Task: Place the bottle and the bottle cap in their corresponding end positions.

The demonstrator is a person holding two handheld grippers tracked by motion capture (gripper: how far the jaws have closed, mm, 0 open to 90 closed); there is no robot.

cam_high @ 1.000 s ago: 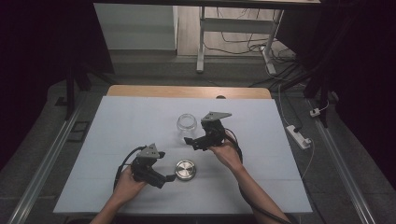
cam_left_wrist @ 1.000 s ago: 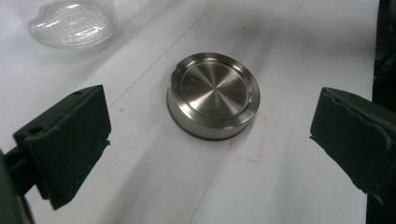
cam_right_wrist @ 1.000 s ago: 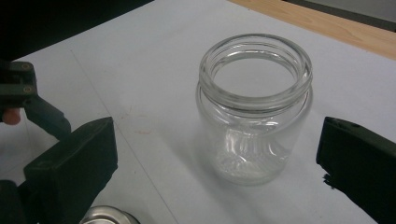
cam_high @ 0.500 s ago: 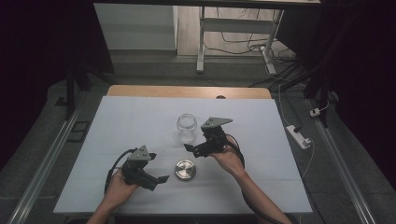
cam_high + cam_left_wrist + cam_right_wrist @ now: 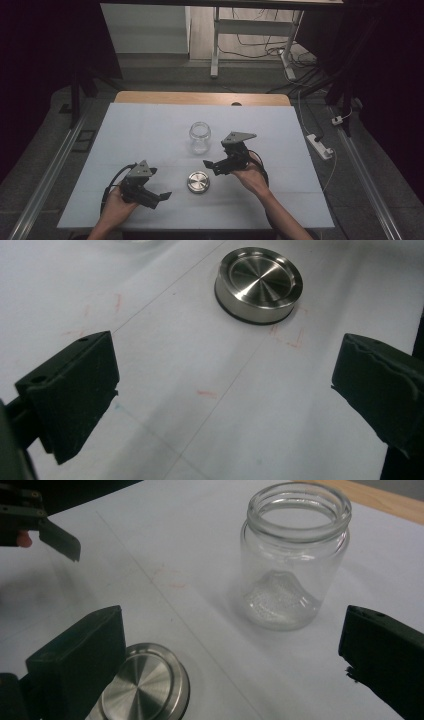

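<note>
An empty clear glass jar stands upright and lidless at the middle of the white table. Its round steel lid lies flat in front of it, nearer the person. My left gripper is held to the lid's left, open and empty. In the left gripper view the lid lies ahead of the left gripper, apart from both jaws. My right gripper hovers right of the lid, open. In the right gripper view the right gripper frames the jar, with the lid by its left jaw.
A white sheet covers the table, and a strip of wood shows along the far edge. Faint red pen marks sit on the sheet near the lid. A power strip lies on the floor to the right.
My left gripper has drawn back from the lid toward the front left corner. The right gripper has eased slightly nearer the person. Jar and lid have stayed put.
</note>
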